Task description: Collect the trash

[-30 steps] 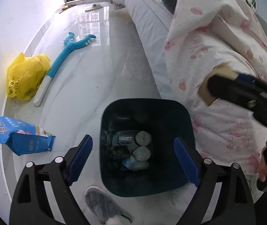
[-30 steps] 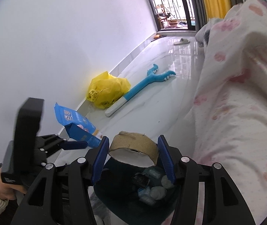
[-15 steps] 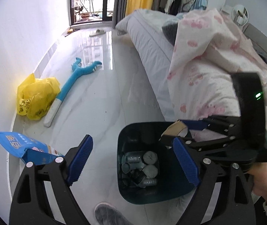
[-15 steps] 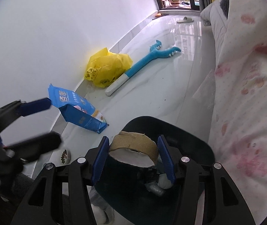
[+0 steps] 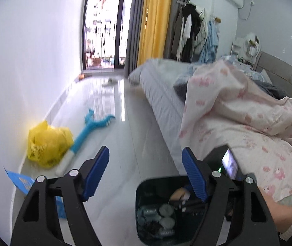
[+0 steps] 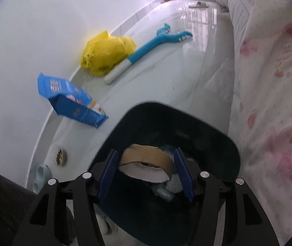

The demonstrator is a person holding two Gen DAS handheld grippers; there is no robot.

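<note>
Beside the bed, the dark teal plastic bin point(image 6: 217, 141) now sits directly under the right gripper point(image 6: 146, 172), whose jaws are opening around the torn brown cardboard ring point(image 6: 146, 160), releasing it; the empty left gripper point(image 5: 146, 174), closing, has lifted away.

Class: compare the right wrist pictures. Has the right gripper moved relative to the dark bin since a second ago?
Yes. The right gripper, with the cardboard ring between its opening jaws, has come down over the bin, whose mouth now surrounds it.
</note>
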